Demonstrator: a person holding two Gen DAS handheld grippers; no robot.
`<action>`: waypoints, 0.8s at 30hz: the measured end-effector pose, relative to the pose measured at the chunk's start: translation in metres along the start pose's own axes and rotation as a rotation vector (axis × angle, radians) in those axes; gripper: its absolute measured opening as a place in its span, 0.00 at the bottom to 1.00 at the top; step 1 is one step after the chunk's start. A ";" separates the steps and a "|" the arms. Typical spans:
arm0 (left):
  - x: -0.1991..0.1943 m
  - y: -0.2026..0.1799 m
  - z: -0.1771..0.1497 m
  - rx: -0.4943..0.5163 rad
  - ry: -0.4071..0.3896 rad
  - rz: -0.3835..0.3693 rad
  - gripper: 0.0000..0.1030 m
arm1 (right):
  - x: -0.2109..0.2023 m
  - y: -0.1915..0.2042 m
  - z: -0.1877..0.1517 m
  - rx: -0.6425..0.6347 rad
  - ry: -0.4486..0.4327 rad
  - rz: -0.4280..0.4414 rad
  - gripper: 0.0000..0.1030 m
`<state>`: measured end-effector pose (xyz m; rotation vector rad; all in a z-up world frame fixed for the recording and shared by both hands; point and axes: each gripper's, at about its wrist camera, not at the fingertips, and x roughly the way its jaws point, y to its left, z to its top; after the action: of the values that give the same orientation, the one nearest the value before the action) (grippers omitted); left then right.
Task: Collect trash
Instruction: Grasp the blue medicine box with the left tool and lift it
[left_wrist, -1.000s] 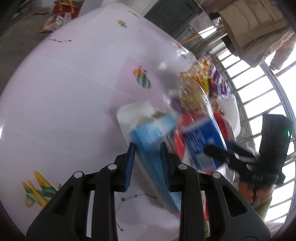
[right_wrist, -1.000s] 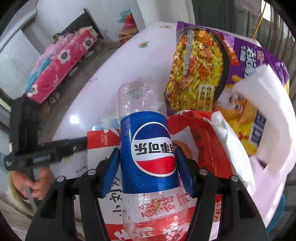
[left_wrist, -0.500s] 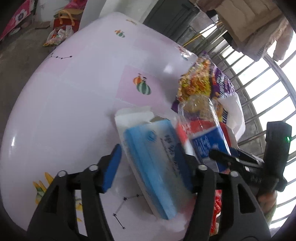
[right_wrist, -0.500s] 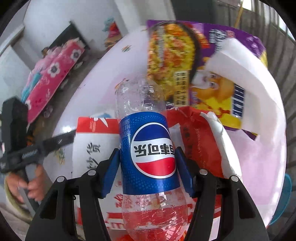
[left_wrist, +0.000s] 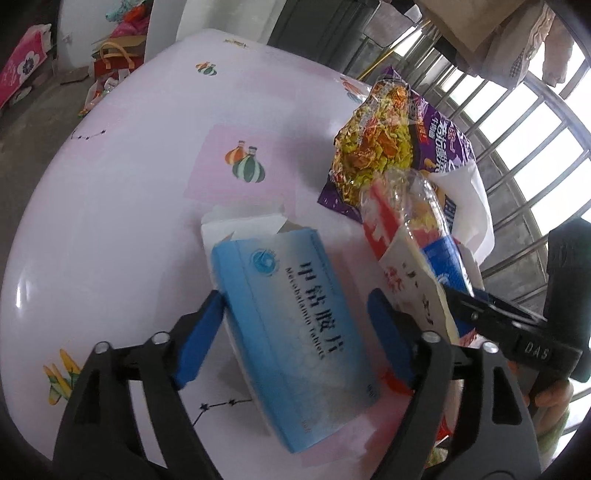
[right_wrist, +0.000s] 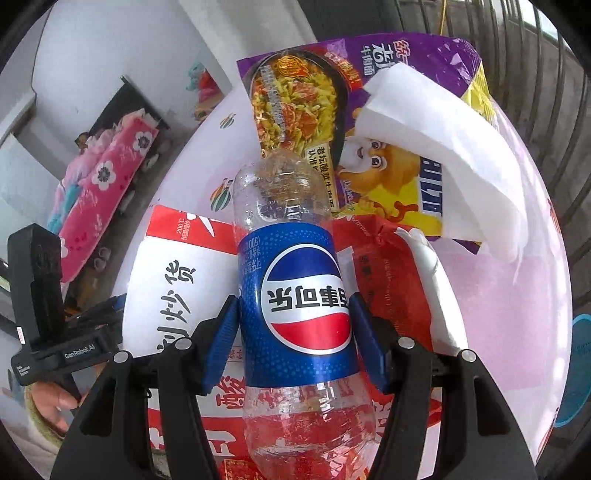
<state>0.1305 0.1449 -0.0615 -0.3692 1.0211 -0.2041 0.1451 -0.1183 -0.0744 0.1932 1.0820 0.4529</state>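
L claw (left_wrist: 295, 332) has just been opening, pads clear of the flat blue cardboard tablet box (left_wrist: 291, 332) lying on the pink surface (left_wrist: 110, 184); lift straight off. R claw (right_wrist: 293, 341) clamped on clear plastic cola bottle (right_wrist: 291, 295) w/ blue label, over pile.

a home: patterned tablecloth (left_wrist: 110, 192), flowered pink quilt (right_wrist: 107, 184), clothes (left_wrist: 517, 48) hanging by a barred window (left_wrist: 524, 147).

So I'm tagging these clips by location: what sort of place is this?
Probably a lived-in home, perhaps by a balcony: a round table in a pink printed plastic cloth, a barred metal window grille with hanging laundry, and a pink flowered quilt.
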 end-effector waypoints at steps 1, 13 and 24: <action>0.000 -0.002 0.001 0.000 -0.003 0.003 0.79 | 0.000 -0.002 0.000 0.004 -0.002 0.003 0.57; 0.014 0.006 0.002 -0.004 0.006 0.004 0.81 | -0.003 -0.021 -0.006 0.118 -0.029 0.076 0.58; 0.009 0.022 -0.011 0.095 -0.038 0.104 0.83 | -0.002 -0.018 -0.005 0.117 -0.032 0.070 0.58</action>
<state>0.1251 0.1597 -0.0824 -0.2322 0.9863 -0.1509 0.1449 -0.1356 -0.0815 0.3416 1.0729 0.4486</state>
